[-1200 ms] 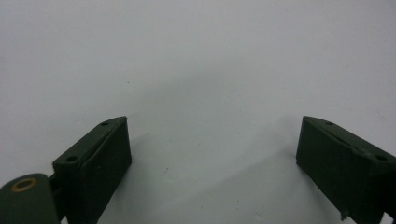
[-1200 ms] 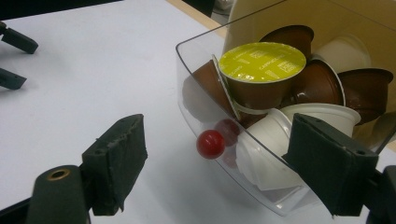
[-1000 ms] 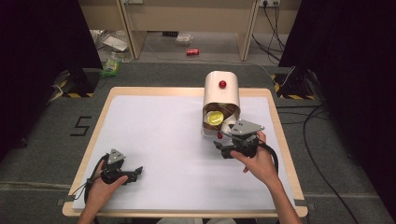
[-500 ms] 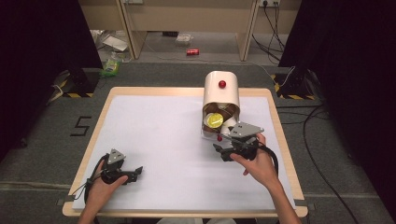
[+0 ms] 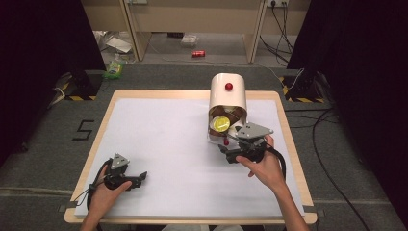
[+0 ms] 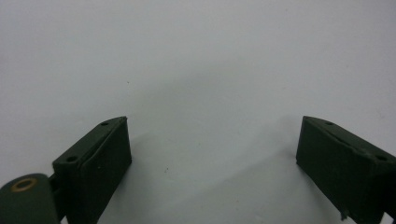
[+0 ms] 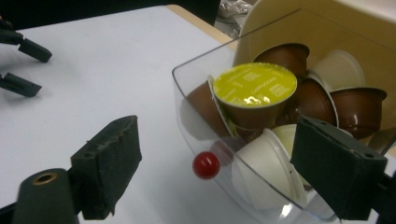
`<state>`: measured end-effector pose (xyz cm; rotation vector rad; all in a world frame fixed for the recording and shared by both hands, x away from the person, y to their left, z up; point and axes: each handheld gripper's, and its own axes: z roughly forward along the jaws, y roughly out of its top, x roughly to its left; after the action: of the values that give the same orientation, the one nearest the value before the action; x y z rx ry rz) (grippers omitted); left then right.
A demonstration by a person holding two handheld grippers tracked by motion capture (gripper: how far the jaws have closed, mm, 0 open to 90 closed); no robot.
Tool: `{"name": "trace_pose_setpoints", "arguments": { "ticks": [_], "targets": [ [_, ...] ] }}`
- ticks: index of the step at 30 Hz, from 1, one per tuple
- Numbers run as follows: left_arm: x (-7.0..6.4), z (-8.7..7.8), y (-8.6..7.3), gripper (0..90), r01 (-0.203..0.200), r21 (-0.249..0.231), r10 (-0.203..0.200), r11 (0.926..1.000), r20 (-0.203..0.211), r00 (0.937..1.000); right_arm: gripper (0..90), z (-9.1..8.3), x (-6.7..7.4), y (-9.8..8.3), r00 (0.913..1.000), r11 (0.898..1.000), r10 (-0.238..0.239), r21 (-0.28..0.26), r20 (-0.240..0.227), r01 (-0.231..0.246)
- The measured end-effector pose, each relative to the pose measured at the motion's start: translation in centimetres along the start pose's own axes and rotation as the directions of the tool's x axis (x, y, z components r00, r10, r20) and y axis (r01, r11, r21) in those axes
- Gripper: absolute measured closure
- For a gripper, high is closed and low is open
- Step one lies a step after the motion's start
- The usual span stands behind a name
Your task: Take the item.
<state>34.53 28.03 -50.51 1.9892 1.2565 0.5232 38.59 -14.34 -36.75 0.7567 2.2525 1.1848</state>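
A cream capsule dispenser (image 5: 228, 98) lies on the white table cover (image 5: 163, 139), with a red knob (image 5: 228, 86) on its upper side. Its clear drawer (image 7: 196, 93) stands pulled out, holding a yellow-lidded capsule (image 7: 254, 84) and several brown and white ones. The drawer's small red knob (image 7: 206, 164) sits between the jaws of my right gripper (image 7: 217, 140), which is open; the jaws have just been opening, and neither pad touches it. Seen from above, the right gripper (image 5: 226, 153) is just in front of the drawer. My left gripper (image 5: 141, 179) rests open at the front left, nothing between its jaws (image 6: 212, 140).
The table's wooden rim (image 5: 288, 144) runs close to the right hand. On the floor beyond the table lie a red can (image 5: 198, 53) and a green packet (image 5: 114, 68). Cables (image 5: 332, 159) trail at the right.
The right gripper's jaws stand a little wider apart around the drawer's red knob. Both hands stay where they were.
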Motion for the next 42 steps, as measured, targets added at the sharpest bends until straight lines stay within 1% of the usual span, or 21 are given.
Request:
{"name": "trace_pose_setpoints", "arguments": {
  "ticks": [4, 11, 15, 20, 24, 29, 31, 34, 38, 42],
  "targets": [
    [0.0, 0.0, 0.0, 9.6, 0.0, 0.0, 0.0, 1.0, 0.0, 1.0, 16.0, 0.3, -0.1, 0.8, 0.9999, 1.0, 0.011, -0.011, 0.012, -0.011],
    [0.0, 0.0, 0.0, 9.6, 0.0, -0.001, 0.0, 1.0, -0.001, 1.0, 24.2, 0.8, -0.5, 1.7, 0.9992, 1.0, 0.024, -0.012, 0.032, -0.023],
    [0.0, 0.0, 0.0, 9.5, 0.0, -0.001, 0.0, 1.0, -0.001, 1.0, 26.0, 1.1, -0.8, 2.0, 0.9978, 1.0, 0.02, -0.004, 0.064, -0.02],
    [0.0, 0.0, 0.0, 9.5, -0.001, -0.001, 0.001, 1.0, -0.002, 1.0, 29.1, 1.4, -1.4, 2.4, 0.996, 1.0, 0.028, -0.011, 0.085, -0.027],
    [0.0, 0.0, 0.0, 9.5, -0.002, 0.001, 0.002, 1.0, -0.001, 1.0, 30.9, 2.1, -1.7, 2.6, 0.9954, 0.999, 0.037, -0.008, 0.089, -0.036],
    [0.0, 0.0, 0.0, 9.6, -0.003, 0.002, 0.003, 1.0, -0.001, 1.0, 31.2, 3.1, -1.8, 2.7, 0.995, 0.999, 0.038, 0.01, 0.092, -0.039],
    [0.0, 0.0, 0.0, 9.6, -0.003, 0.002, 0.003, 1.0, -0.001, 1.0, 31.6, 3.4, -1.9, 2.7, 0.9944, 0.999, 0.034, 0.019, 0.1, -0.036],
    [0.0, 0.0, 0.0, 9.6, -0.003, 0.002, 0.003, 1.0, -0.001, 1.0, 31.9, 3.5, -2.0, 2.6, 0.9935, 0.999, 0.036, 0.027, 0.108, -0.04],
    [0.0, 0.0, 0.0, 9.5, -0.003, 0.002, 0.003, 1.0, -0.001, 1.0, 32.7, 3.5, -2.2, 2.6, 0.9935, 0.999, 0.044, 0.026, 0.105, -0.047],
    [0.0, 0.0, 0.0, 9.5, -0.004, 0.002, 0.004, 1.0, -0.002, 1.0, 33.1, 3.7, -2.3, 2.4, 0.994, 0.998, 0.049, 0.036, 0.098, -0.053]
  ]
}}
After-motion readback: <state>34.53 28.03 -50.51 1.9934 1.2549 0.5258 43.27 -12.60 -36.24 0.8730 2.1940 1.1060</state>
